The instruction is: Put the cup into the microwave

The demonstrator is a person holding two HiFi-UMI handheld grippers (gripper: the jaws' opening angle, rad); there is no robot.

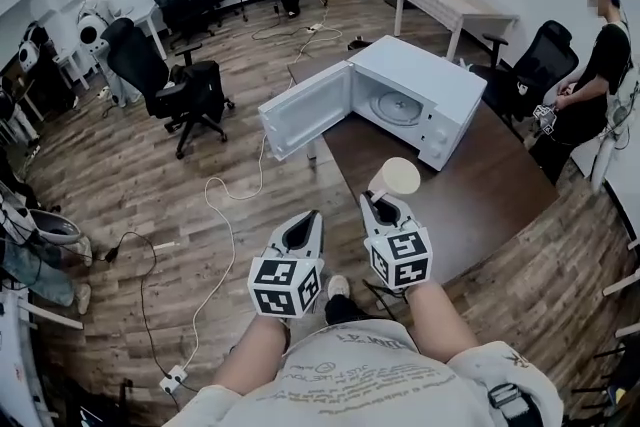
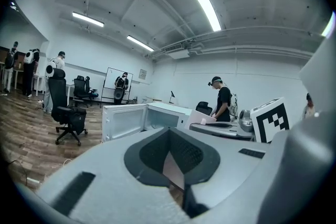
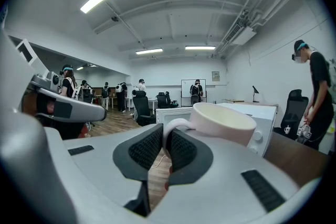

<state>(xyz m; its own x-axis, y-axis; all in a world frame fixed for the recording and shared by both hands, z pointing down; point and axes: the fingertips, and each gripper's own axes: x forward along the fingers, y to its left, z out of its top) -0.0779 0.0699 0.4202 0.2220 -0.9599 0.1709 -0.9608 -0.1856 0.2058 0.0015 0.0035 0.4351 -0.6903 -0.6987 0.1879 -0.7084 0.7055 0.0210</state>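
A pale cup (image 1: pixel 395 177) hangs in front of me over the near edge of the brown table (image 1: pixel 490 200). My right gripper (image 1: pixel 383 205) is shut on its handle. In the right gripper view the handle loop sits between the dark pads (image 3: pixel 181 149) and the cup (image 3: pixel 223 122) stands upright just beyond them. The white microwave (image 1: pixel 430 90) is on the table farther ahead, its door (image 1: pixel 305 110) swung wide open to the left and its glass turntable (image 1: pixel 397 107) visible. My left gripper (image 1: pixel 300 227) is beside the right one, over the floor, shut and holding nothing (image 2: pixel 169 136).
A white cable (image 1: pixel 225 205) snakes over the wood floor to a power strip (image 1: pixel 172 378). Black office chairs (image 1: pixel 190 90) stand at the left and one (image 1: pixel 535 65) at the table's far right. A person (image 1: pixel 600 55) stands at the right; others are at the back.
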